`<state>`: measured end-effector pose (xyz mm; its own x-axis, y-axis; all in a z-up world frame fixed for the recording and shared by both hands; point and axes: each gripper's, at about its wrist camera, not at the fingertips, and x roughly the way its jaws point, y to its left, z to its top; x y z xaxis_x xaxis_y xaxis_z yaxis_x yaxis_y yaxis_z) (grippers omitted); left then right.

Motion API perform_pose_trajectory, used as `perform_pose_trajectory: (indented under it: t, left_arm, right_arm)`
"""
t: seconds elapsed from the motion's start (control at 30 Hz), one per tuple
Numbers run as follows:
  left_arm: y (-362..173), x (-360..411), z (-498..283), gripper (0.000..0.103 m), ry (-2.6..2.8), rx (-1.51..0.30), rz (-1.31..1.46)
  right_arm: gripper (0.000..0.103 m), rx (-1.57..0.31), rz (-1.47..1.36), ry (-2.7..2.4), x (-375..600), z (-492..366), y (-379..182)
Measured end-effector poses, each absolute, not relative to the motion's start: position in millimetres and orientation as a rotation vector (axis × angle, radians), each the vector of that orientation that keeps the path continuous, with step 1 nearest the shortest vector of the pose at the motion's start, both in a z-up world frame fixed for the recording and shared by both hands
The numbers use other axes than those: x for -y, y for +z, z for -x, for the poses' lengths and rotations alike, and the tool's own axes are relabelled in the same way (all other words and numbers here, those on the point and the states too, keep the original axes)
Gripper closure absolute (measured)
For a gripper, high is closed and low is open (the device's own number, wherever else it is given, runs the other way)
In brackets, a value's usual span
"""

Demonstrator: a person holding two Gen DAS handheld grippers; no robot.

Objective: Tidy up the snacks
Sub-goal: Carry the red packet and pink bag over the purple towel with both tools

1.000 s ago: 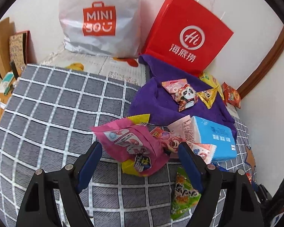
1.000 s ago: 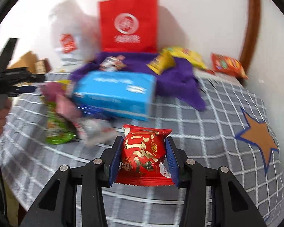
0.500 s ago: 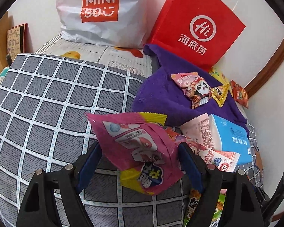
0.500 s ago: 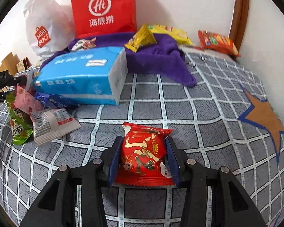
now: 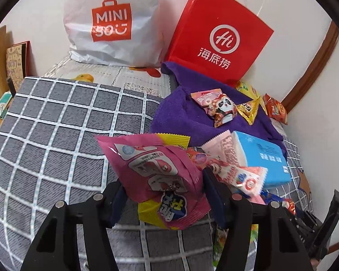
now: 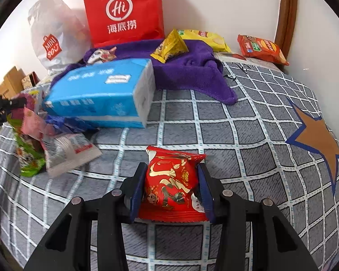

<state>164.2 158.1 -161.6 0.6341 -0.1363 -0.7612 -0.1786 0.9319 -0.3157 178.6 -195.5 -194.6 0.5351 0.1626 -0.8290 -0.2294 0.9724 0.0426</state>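
Two grippers: left gripper is closing around the pink pack above the bedspread; right gripper pinches the red pack low over it. A shallow bite could let the puffy pink pack slip.

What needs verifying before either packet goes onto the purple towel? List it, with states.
1. Right gripper clamped on the red packet: ok, pads press both sides.
2. Left gripper grip on the pink packet: not ok yet, jaws closing around it.
3. Bare space on the purple towel: ok, its near part is free.
4. Blue tissue pack off the towel: cannot tell, it seems to overlap the towel's edge.
5. Loose packets beside the pink one, such as the pale pink wrapper, clear of the left jaws: cannot tell.
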Motion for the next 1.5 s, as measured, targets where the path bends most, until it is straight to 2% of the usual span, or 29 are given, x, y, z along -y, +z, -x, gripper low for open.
perform_pose_trajectory:
  t: [0.47,0.87,1.5]
  left_arm:
    - [-121,-124,-120,0.043,-0.068,-0.866,0.353]
    - [-99,-82,-125,0.043,-0.158,-0.843,0.339]
    - [-77,-52,-158,0.043,-0.211,-0.831,0.297]
  right_arm:
    - [0.059,-0.879,0.060,0.280,178,-153,-129]
    - [0.059,-0.816,0.058,0.335,171,-161,-84]
    - [0.059,-0.787,0.071,0.355,151,-202,-64]
